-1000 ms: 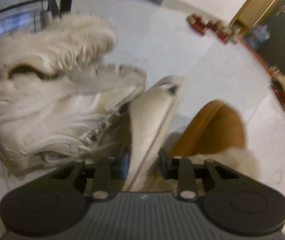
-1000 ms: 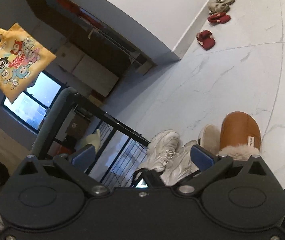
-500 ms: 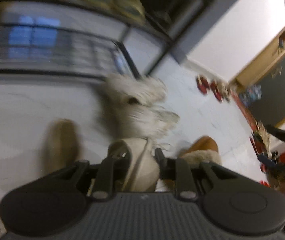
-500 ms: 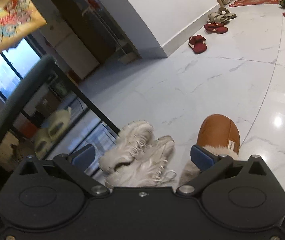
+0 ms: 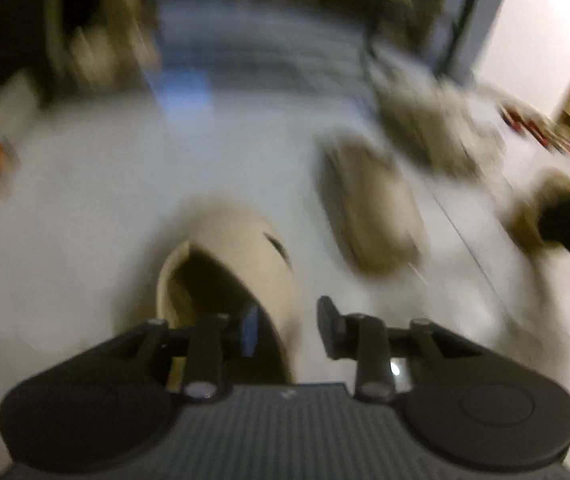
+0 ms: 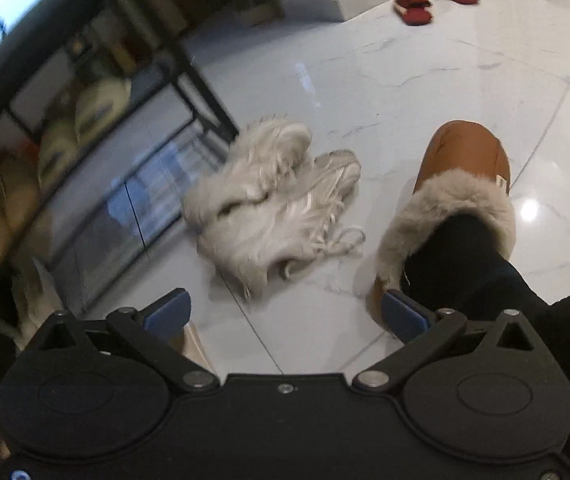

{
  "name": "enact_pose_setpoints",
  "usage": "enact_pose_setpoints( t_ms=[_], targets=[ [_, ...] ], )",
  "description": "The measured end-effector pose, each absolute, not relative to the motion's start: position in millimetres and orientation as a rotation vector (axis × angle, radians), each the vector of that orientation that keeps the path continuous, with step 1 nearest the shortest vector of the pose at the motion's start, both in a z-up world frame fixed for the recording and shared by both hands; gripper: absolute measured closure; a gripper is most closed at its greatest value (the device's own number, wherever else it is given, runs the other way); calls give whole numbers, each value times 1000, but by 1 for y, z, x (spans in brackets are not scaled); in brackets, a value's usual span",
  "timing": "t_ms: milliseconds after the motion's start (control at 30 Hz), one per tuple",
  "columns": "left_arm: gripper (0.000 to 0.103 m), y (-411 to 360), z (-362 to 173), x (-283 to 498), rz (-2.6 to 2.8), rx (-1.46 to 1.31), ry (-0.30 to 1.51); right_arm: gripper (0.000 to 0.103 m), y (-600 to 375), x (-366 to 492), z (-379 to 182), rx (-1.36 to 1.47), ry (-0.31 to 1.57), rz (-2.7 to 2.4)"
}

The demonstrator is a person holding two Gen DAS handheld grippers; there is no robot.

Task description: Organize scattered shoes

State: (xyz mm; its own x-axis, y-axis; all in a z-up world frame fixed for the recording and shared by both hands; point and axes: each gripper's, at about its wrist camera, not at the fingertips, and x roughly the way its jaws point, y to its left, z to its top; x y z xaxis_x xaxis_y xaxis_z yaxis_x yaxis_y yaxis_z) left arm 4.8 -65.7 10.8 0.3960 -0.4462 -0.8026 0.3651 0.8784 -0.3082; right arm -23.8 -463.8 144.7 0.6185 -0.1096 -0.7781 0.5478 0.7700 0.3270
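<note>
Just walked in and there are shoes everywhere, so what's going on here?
Someone holding a tool in each hand is tidying shoes off the white floor. The left tool has a beige slipper between its fingers, with a similar slipper lying ahead, though that view is blurred. The right tool hangs open and empty above a pair of white sneakers. A fur-lined brown slipper is on a foot.

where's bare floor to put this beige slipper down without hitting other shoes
Open tile lies left of the beige slipper in the left gripper, and on the wide stretch between the white sneakers and the red slippers by the wall. It is crowded around the sneakers, the shoe rack and the worn brown fur slipper.
</note>
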Motion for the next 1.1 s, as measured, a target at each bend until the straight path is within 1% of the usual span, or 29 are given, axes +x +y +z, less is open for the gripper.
enact_pose_setpoints(
  t_ms=[33, 67, 100, 133, 167, 200, 233, 333, 367, 467, 533, 633, 767, 867, 900, 933, 967, 1100],
  targets=[
    [63, -61, 13, 5, -533, -99, 1036, 0, -454, -21, 143, 552, 848, -377],
    [56, -53, 24, 3, -524, -112, 976, 0, -448, -20, 142, 529, 865, -357],
    [32, -38, 38, 2, -483, -147, 901, 0, -434, -18, 139, 484, 900, -314],
    [12, -23, 53, 2, -434, -187, 825, 0, -419, -16, 137, 439, 936, -268],
    [7, -8, 62, 2, -374, -221, 763, 0, -410, -15, 136, 412, 956, -237],
    [4, 7, 70, 2, -312, -253, 704, 0, -400, -14, 135, 380, 977, -201],
    [3, 17, 75, 2, -268, -269, 669, 0, -366, -9, 129, 265, 1044, -68],
    [1, 58, 86, 5, -10, -292, 587, 0, -308, -7, 120, 81, 1106, 143],
    [1, 67, 85, 6, 70, -298, 582, 0, -276, -4, 113, -3, 1121, 240],
    [1, 81, 75, 14, 165, -324, 629, 0, -208, 15, 92, -108, 1151, 396],
    [1, 84, 70, 19, 185, -325, 657, 0, -170, 38, 67, -55, 1207, 394],
    [1, 88, 63, 25, 205, -312, 679, 0, -140, 64, 32, 100, 1287, 242],
    [1, 98, 61, 22, 196, -321, 696, 0, -133, 78, -13, 322, 1430, 4],
    [1, 102, 53, 28, 189, -351, 717, 1, -128, 82, -43, 362, 1539, -67],
    [1, 104, 49, 30, 189, -359, 724, 3, -125, 82, -45, 345, 1521, -65],
    [1, 105, 47, 33, 189, -364, 727, 9, -122, 81, -43, 327, 1486, -59],
    [1, 107, 46, 34, 194, -376, 730, 9, -122, 81, -42, 336, 1469, -55],
    [1, 118, 43, 37, 223, -444, 730, 11, -151, 76, -30, 651, 1355, -180]
  ],
)
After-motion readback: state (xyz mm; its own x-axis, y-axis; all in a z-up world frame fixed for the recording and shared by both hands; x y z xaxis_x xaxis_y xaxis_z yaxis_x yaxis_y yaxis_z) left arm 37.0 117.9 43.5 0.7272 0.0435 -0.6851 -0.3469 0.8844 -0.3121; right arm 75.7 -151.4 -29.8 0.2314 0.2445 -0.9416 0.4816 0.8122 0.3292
